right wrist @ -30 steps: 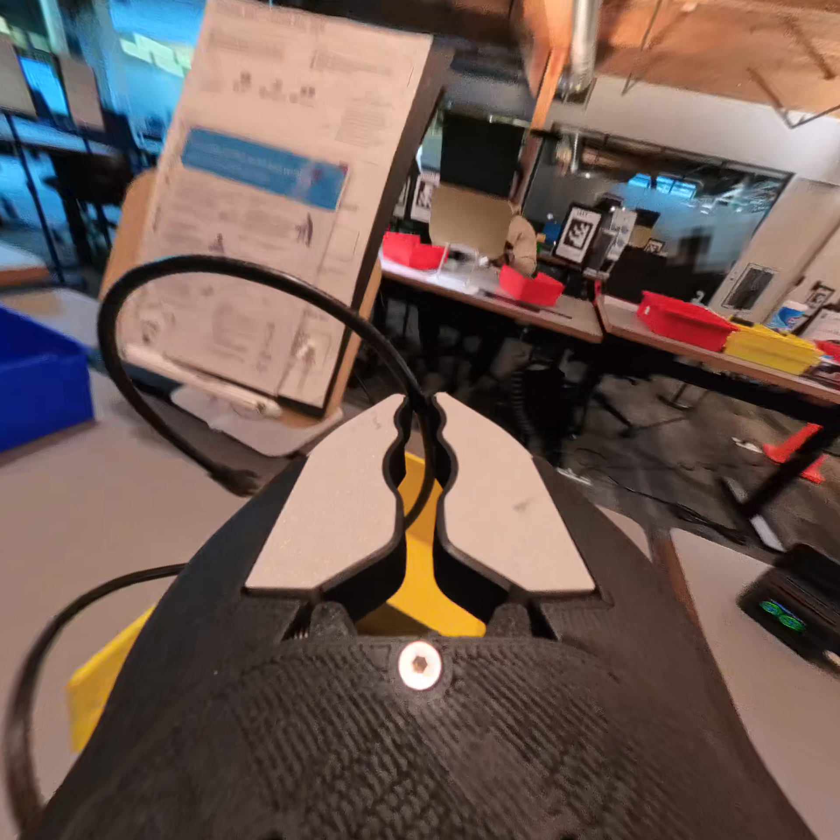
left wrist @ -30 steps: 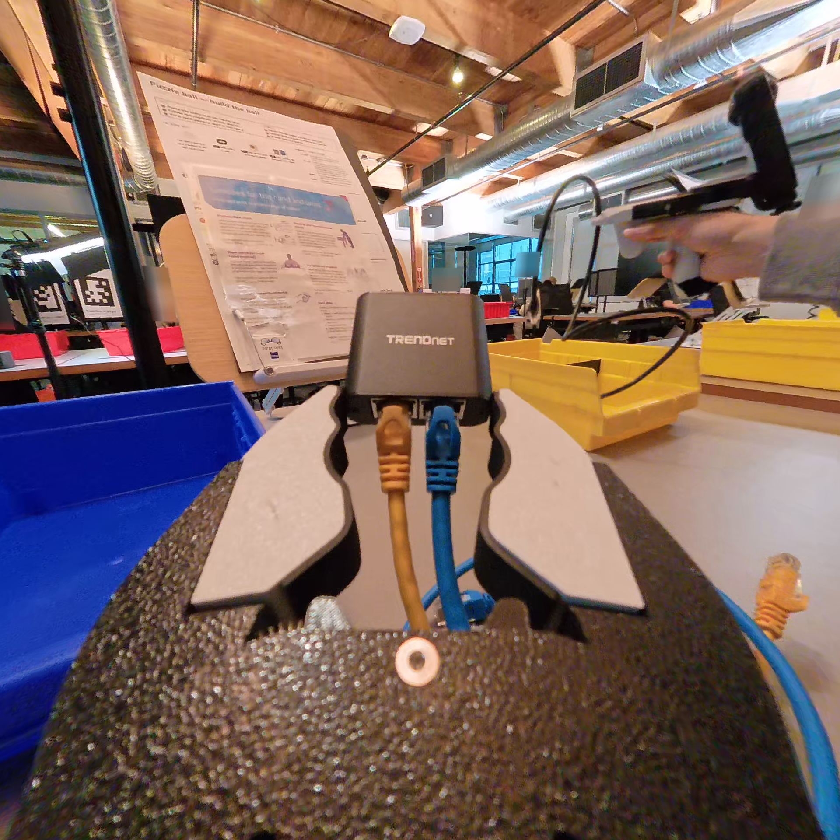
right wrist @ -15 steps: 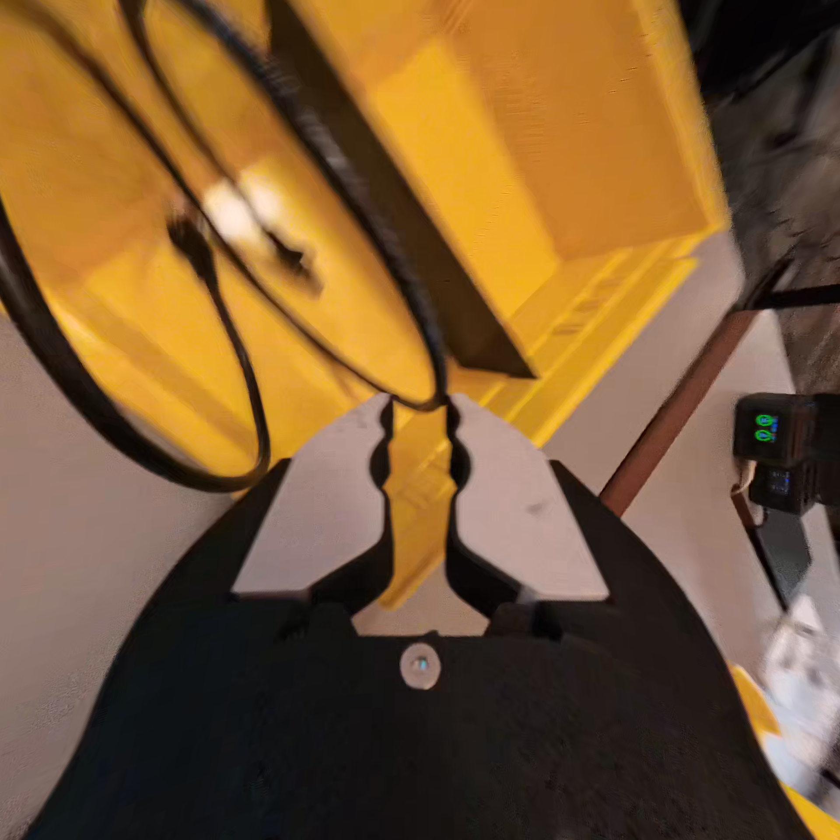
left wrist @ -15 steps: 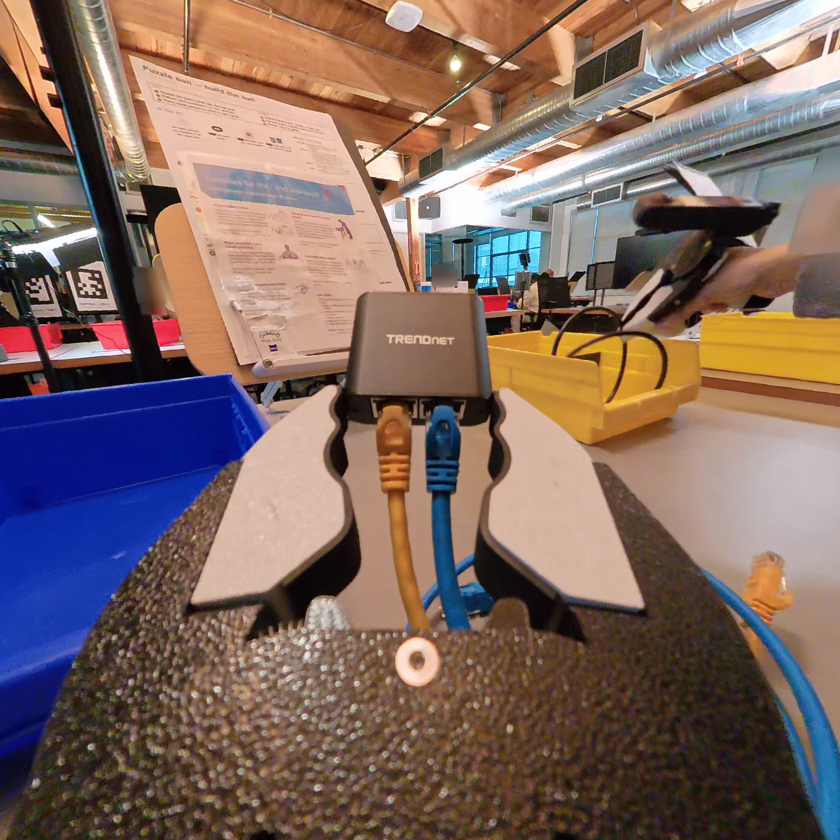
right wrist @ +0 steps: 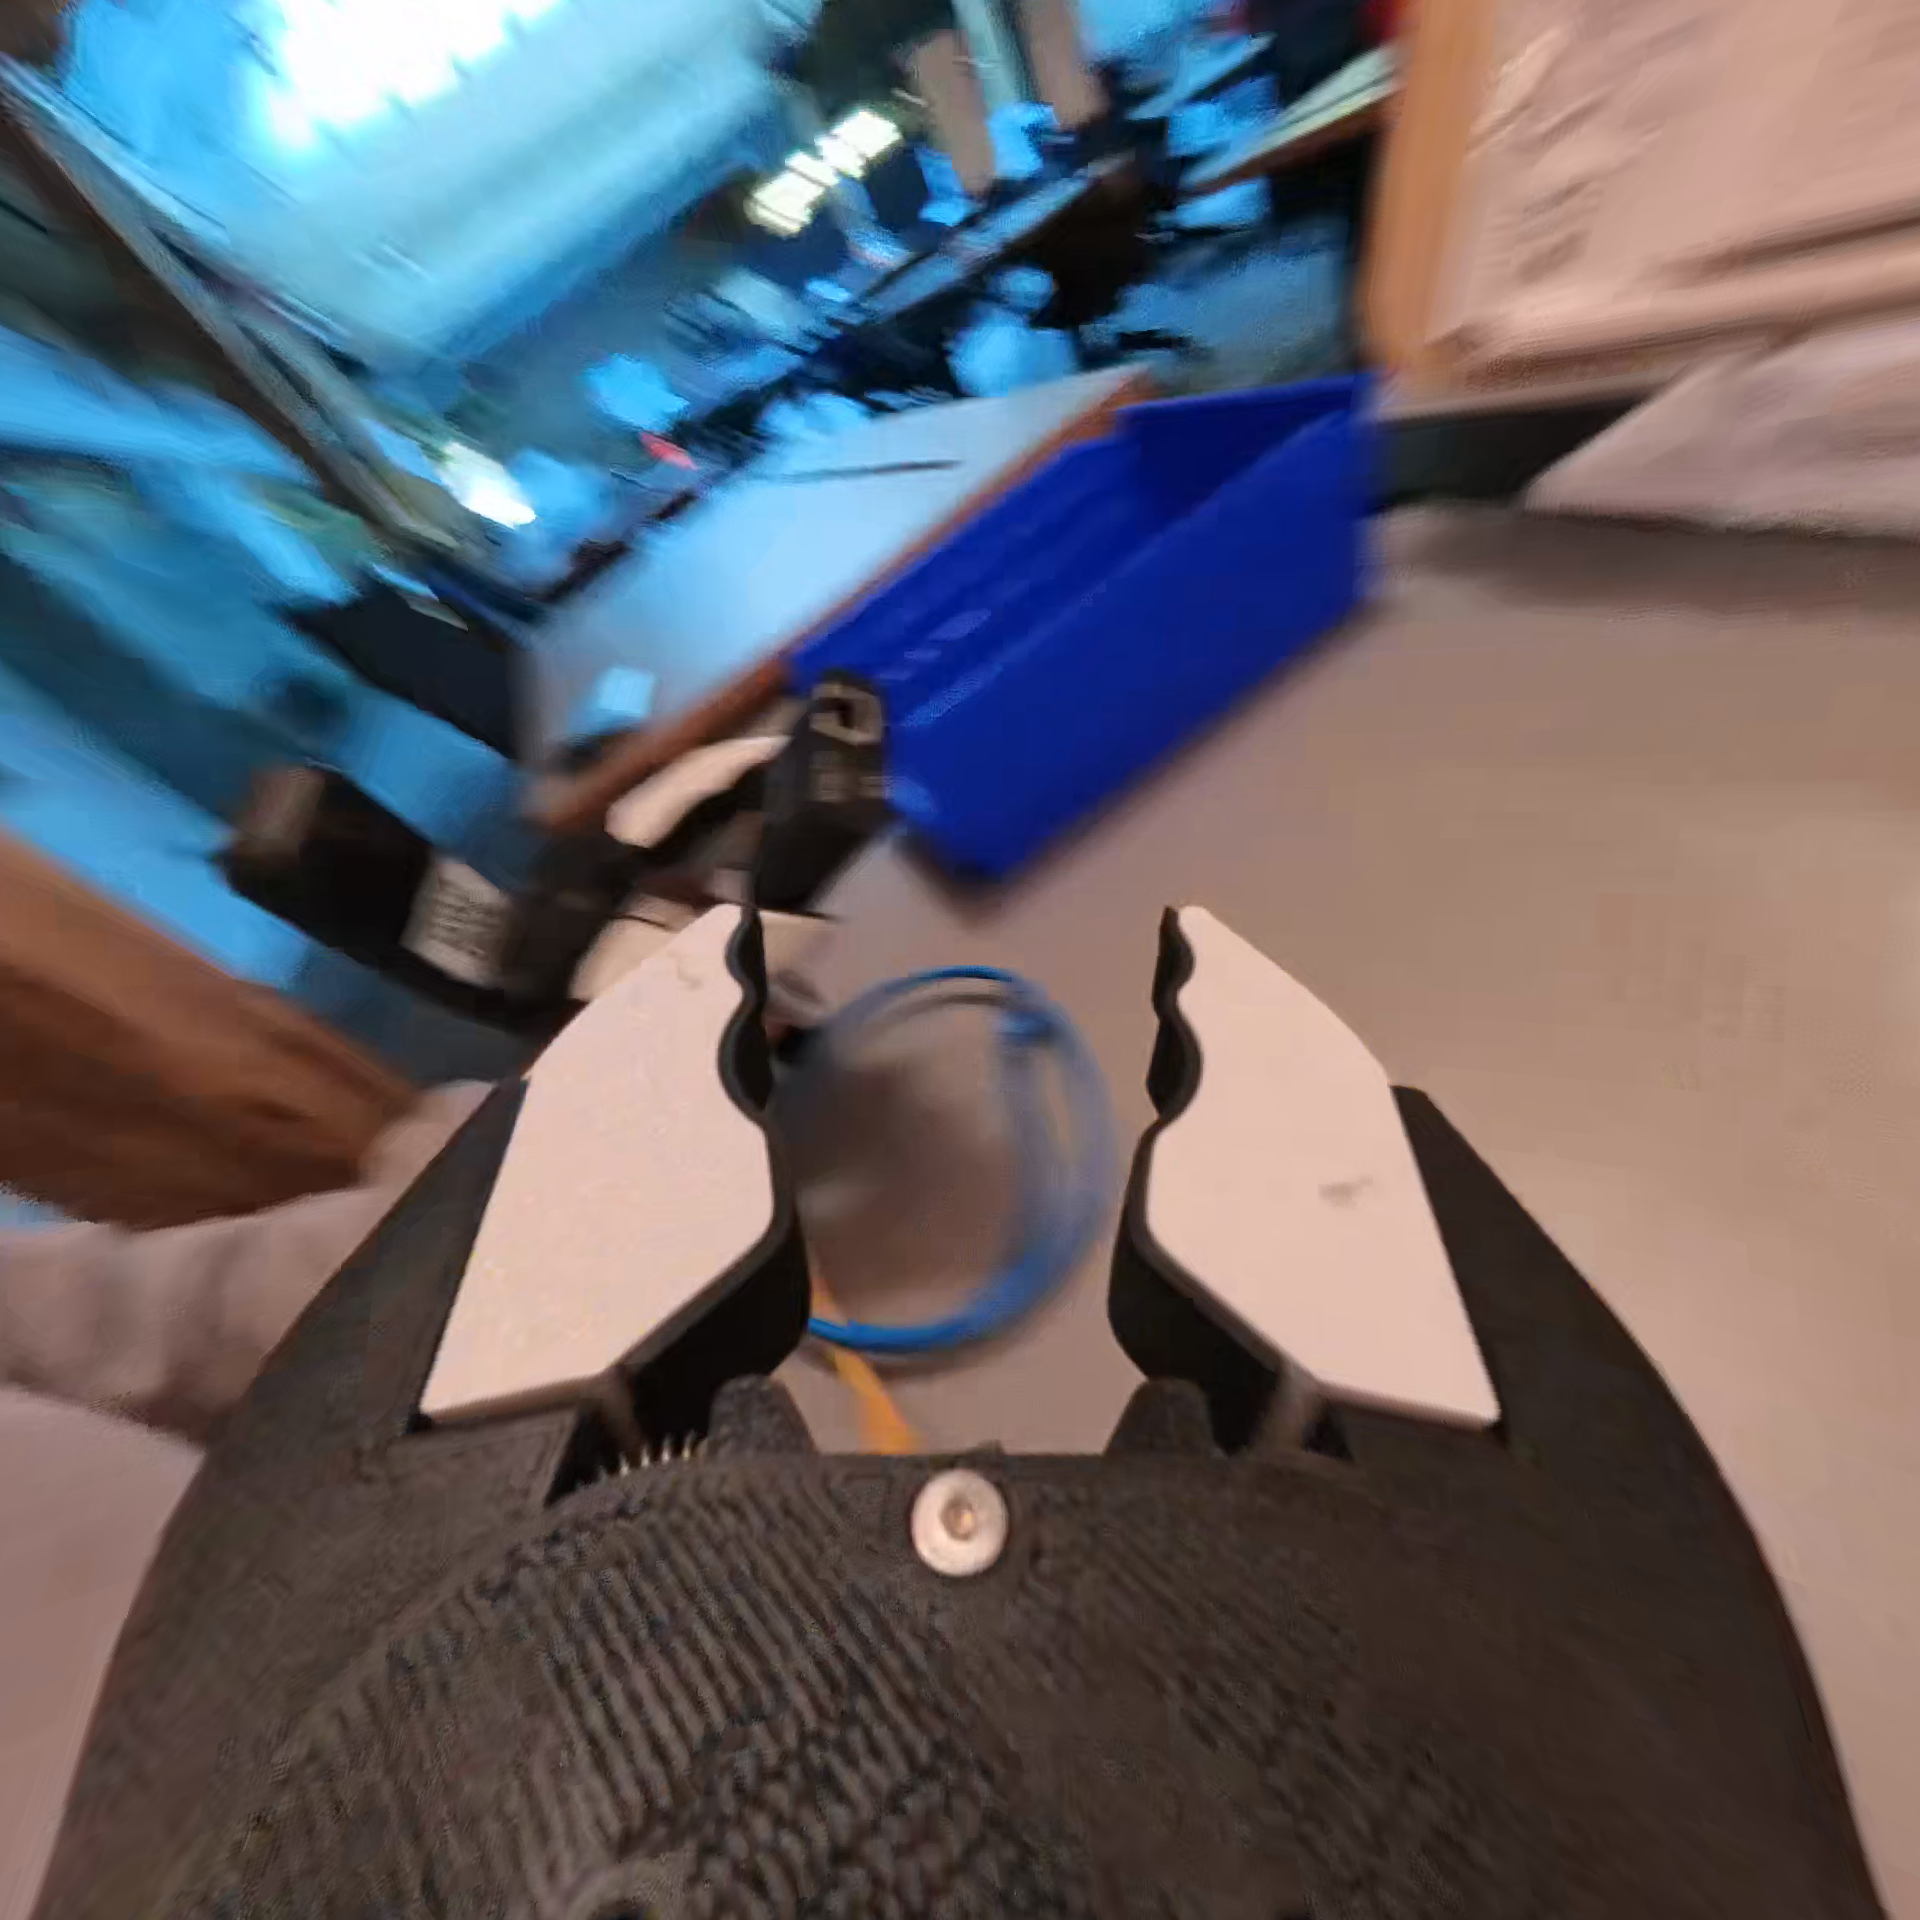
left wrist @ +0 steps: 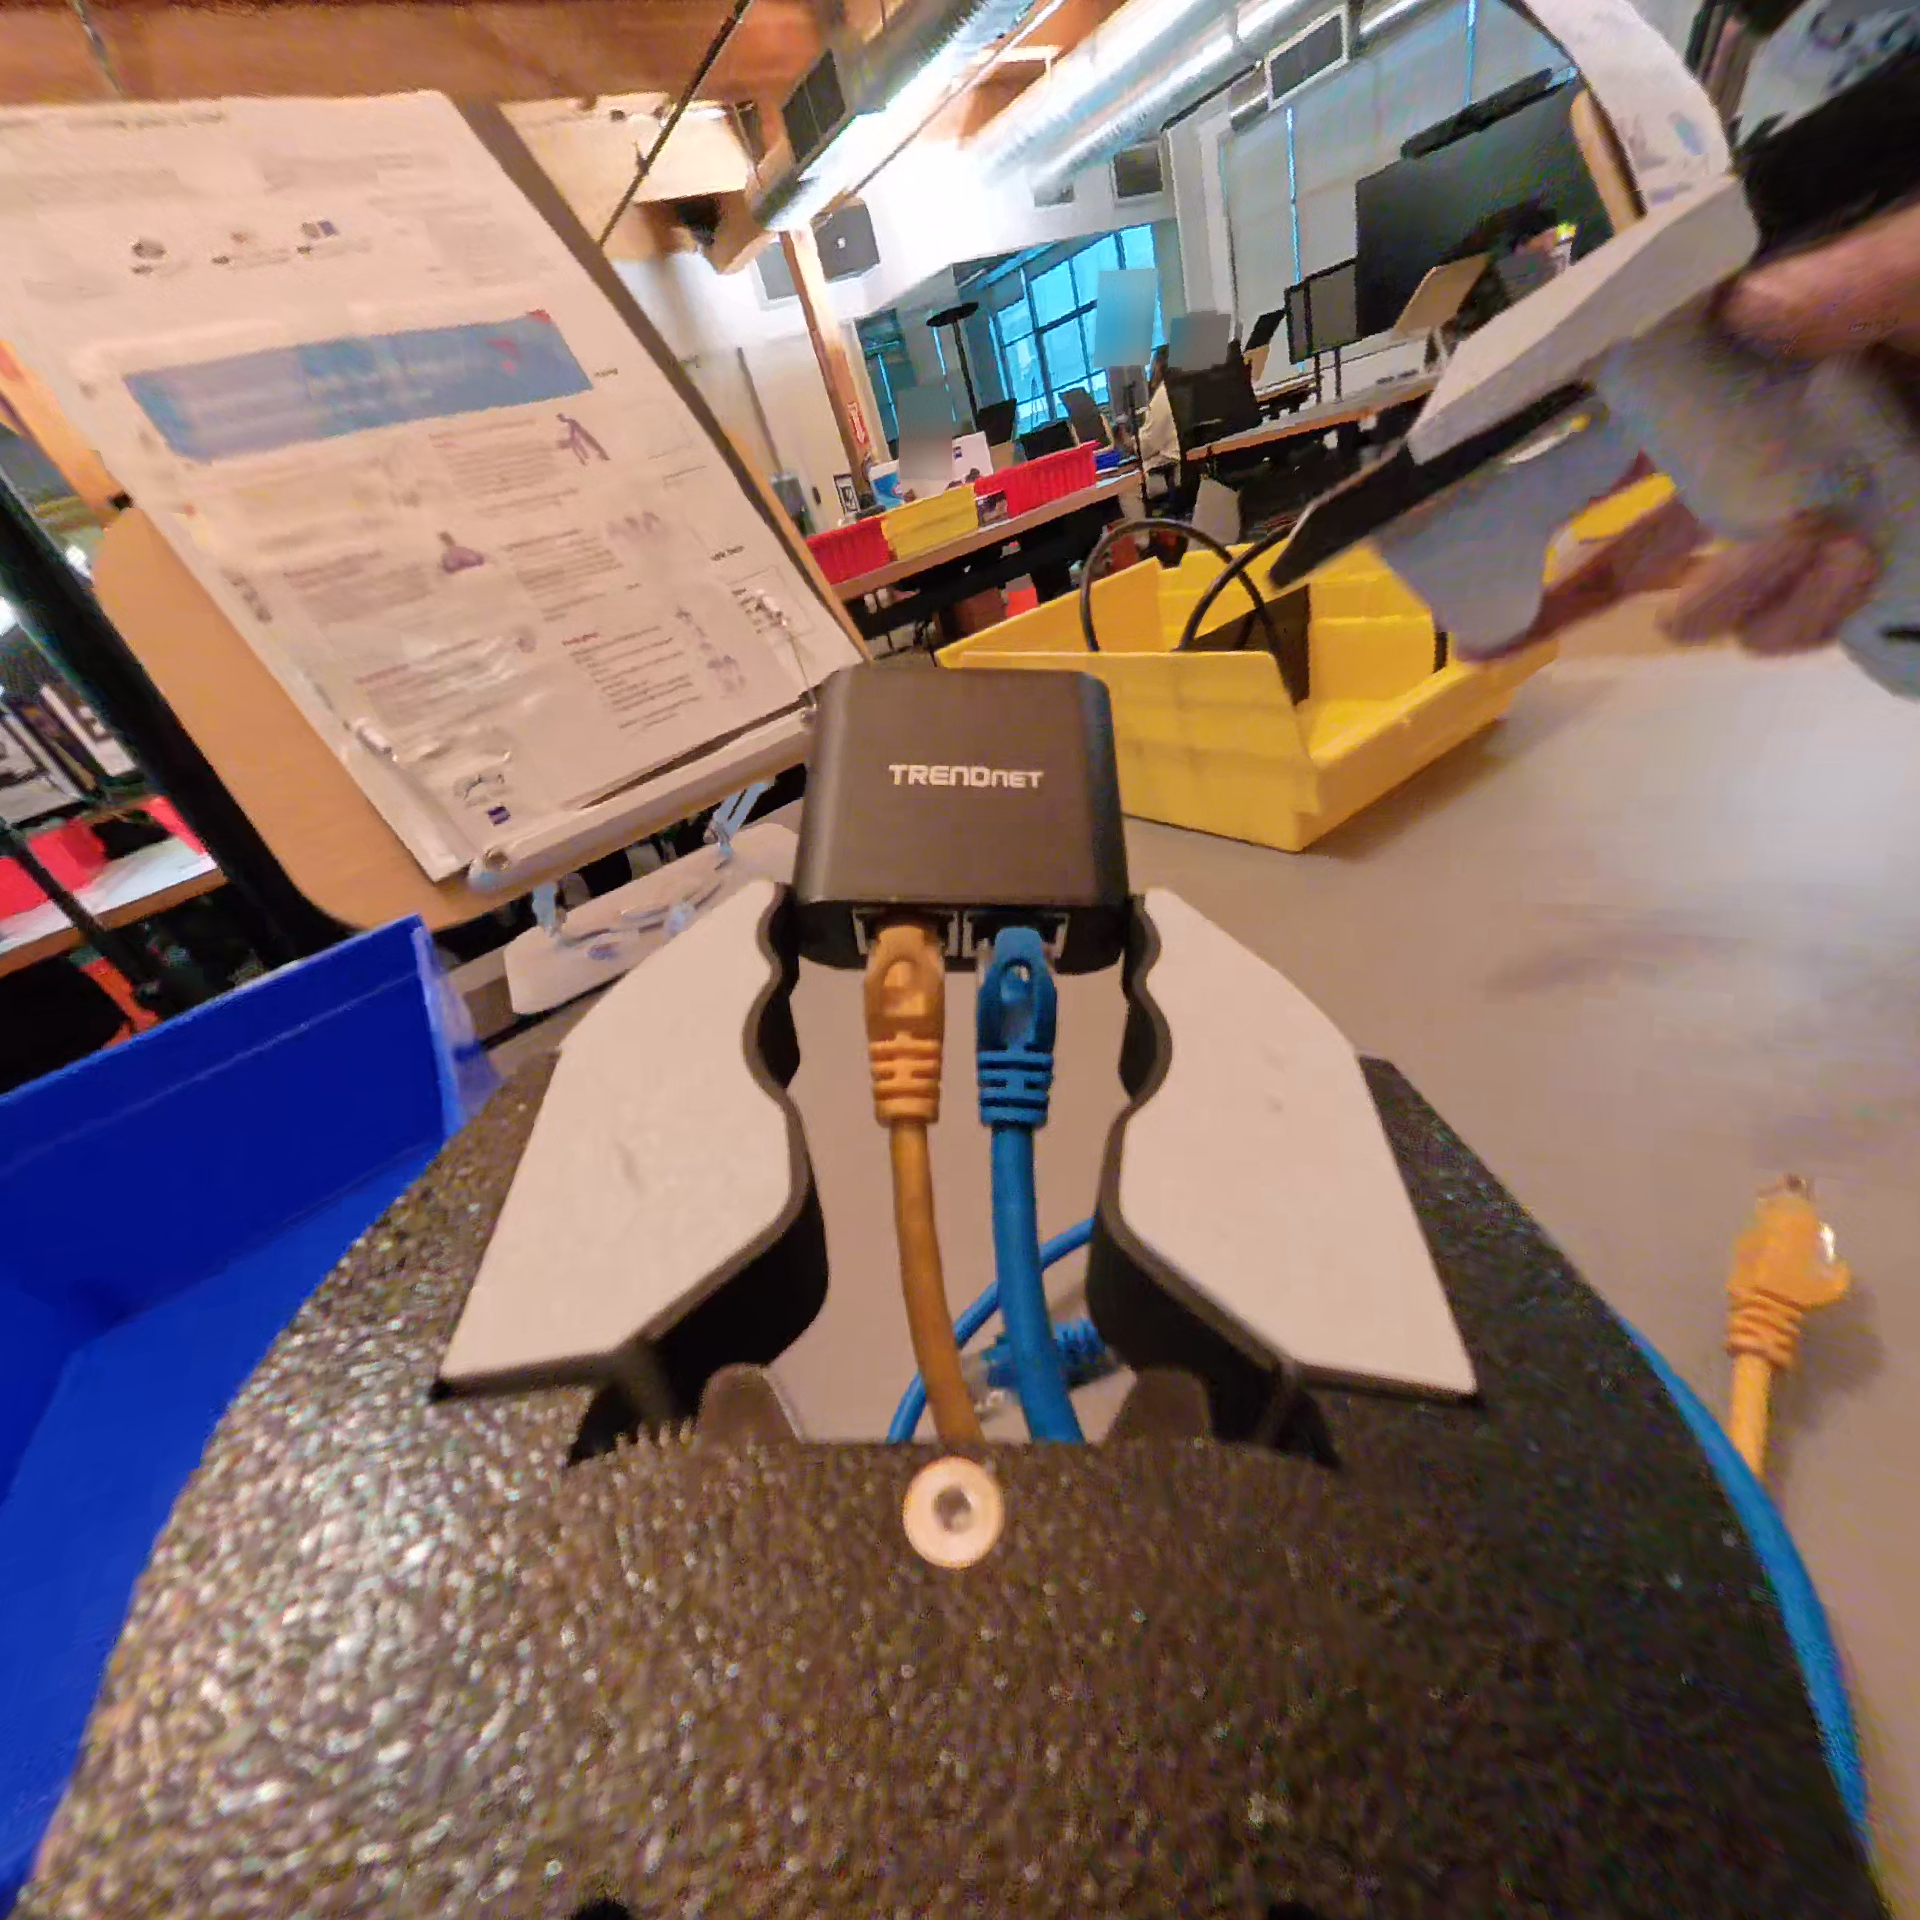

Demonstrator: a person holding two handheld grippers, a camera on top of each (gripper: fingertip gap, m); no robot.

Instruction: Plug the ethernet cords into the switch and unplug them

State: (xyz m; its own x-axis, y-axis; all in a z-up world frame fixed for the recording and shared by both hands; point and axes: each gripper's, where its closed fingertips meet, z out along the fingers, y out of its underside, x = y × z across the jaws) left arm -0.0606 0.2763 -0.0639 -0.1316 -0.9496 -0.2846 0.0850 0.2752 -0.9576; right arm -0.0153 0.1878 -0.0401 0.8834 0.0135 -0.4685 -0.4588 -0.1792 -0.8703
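Note:
In the left wrist view a black switch [left wrist: 961, 800] sits on the grey table between my left gripper's fingertips. My left gripper [left wrist: 961, 935] is shut on its front corners. An orange cord [left wrist: 906, 1023] is plugged into the left port and a blue cord [left wrist: 1016, 1039] into the right port. The orange cord's free plug [left wrist: 1782, 1278] lies on the table at the right. My right gripper [right wrist: 961, 925] is open and empty above a loop of blue cord [right wrist: 1060, 1091]; it also shows in the left wrist view [left wrist: 1455, 499], raised at the upper right.
A yellow bin [left wrist: 1247, 727] holding a black cable [left wrist: 1143, 561] stands behind the switch to the right. A blue bin [left wrist: 208, 1143] is at the left, also blurred in the right wrist view [right wrist: 1091, 623]. A tilted board with papers [left wrist: 416, 468] stands behind the switch.
My right gripper let go of the black cable, which now lies in the yellow bin, opened, and swung round toward the cords. My left gripper still holds the switch and has tilted slightly.

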